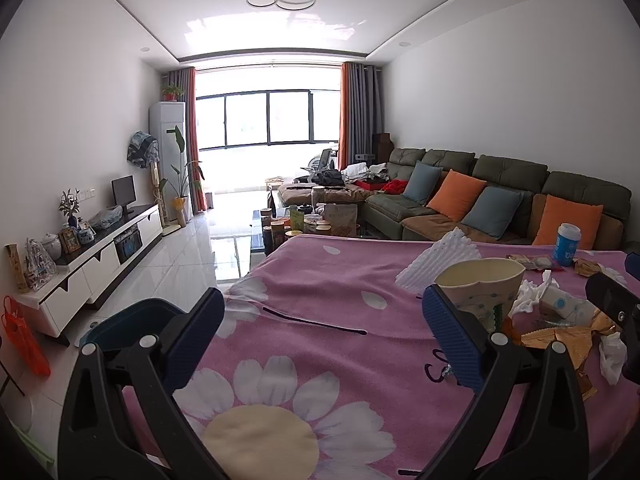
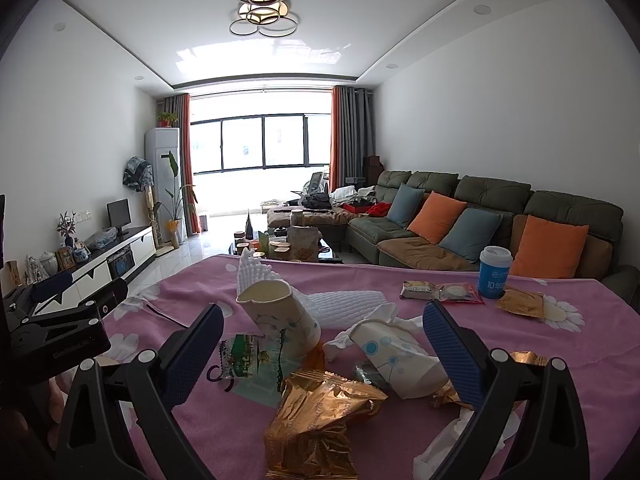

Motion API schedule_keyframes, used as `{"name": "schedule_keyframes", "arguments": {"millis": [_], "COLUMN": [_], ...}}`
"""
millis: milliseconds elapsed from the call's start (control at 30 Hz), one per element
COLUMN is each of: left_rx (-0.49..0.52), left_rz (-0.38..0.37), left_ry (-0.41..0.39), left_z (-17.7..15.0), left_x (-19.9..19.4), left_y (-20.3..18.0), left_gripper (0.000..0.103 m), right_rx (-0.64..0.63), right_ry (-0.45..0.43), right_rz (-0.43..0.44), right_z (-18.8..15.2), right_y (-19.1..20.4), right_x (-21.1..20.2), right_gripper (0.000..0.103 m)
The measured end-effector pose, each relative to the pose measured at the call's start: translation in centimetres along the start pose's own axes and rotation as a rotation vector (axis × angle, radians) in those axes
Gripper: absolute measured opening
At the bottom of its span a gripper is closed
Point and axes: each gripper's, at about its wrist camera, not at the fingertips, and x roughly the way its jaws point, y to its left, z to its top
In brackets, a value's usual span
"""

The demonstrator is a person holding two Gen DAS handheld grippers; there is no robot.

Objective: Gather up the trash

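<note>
Trash lies on a table under a pink flowered cloth (image 2: 360, 280). In the right wrist view a crumpled gold wrapper (image 2: 320, 416) lies between my fingers, with a tilted paper cup (image 2: 280, 320), a crushed paper cup (image 2: 396, 356), a green sachet (image 2: 248, 356) and white foam netting (image 2: 344, 308) behind it. My right gripper (image 2: 320, 344) is open and empty just above the pile. My left gripper (image 1: 320, 328) is open and empty over bare cloth, with the tilted cup (image 1: 480, 284) beside its right finger. A dark blue bin (image 1: 132, 324) stands on the floor left of the table.
A blue lidded cup (image 2: 495, 272), two snack packets (image 2: 440, 291) and another gold wrapper (image 2: 520, 302) lie at the table's far right. White tissues (image 1: 612, 356) lie near the pile. Beyond are a sofa (image 2: 480, 220), a cluttered coffee table (image 2: 288, 246) and a TV cabinet (image 1: 100, 256).
</note>
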Motion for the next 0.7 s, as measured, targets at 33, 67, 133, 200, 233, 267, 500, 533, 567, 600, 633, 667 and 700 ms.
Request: {"name": "schedule_keyframes", "arguments": {"millis": [33, 67, 133, 200, 233, 267, 500, 533, 567, 600, 633, 667, 700], "left_rx": [0.0, -0.001, -0.001, -0.002, -0.002, -0.001, 0.001, 0.001, 0.001, 0.001, 0.0, 0.0, 0.0], "left_rz": [0.0, 0.0, -0.003, -0.004, -0.003, -0.001, -0.004, -0.004, -0.005, -0.005, -0.005, -0.006, -0.006], "left_ry": [-0.002, -0.004, -0.007, -0.009, -0.01, -0.01, -0.019, -0.021, -0.023, -0.023, -0.024, -0.023, -0.023], "left_z": [-0.01, -0.02, -0.03, -0.06, -0.05, -0.04, -0.02, 0.0, 0.01, 0.03, 0.03, 0.05, 0.05], "left_x": [-0.02, -0.13, -0.25, -0.37, -0.39, -0.38, -0.68, -0.74, -0.78, -0.81, -0.81, -0.82, -0.81], "left_y": [-0.01, 0.06, 0.1, 0.13, 0.12, 0.11, -0.01, -0.02, -0.02, -0.02, -0.01, -0.02, -0.04], "left_gripper": [0.098, 0.098, 0.098, 0.098, 0.098, 0.098, 0.098, 0.098, 0.098, 0.098, 0.098, 0.098, 0.098], "right_rx": [0.002, 0.002, 0.005, 0.008, 0.009, 0.009, 0.009, 0.009, 0.01, 0.01, 0.009, 0.009, 0.009], "right_ry": [0.0, -0.001, -0.001, -0.003, -0.003, -0.002, -0.002, -0.002, -0.002, -0.004, -0.002, -0.002, -0.002], "right_rz": [0.0, -0.002, -0.002, -0.005, -0.005, -0.005, -0.005, -0.005, -0.005, -0.004, -0.005, -0.005, -0.005], "right_z": [0.0, 0.01, 0.01, 0.02, 0.02, 0.02, 0.01, 0.0, 0.0, -0.01, 0.0, 0.0, -0.01], "right_y": [-0.09, -0.1, -0.28, -0.39, -0.47, -0.5, -0.52, -0.53, -0.57, -0.54, -0.51, -0.52, -0.54], "right_x": [0.0, -0.02, 0.02, 0.01, 0.0, 0.01, 0.03, 0.02, 0.01, 0.01, 0.03, 0.02, 0.02], "right_gripper": [0.096, 0.096, 0.096, 0.096, 0.096, 0.096, 0.096, 0.096, 0.096, 0.096, 0.096, 0.096, 0.096]}}
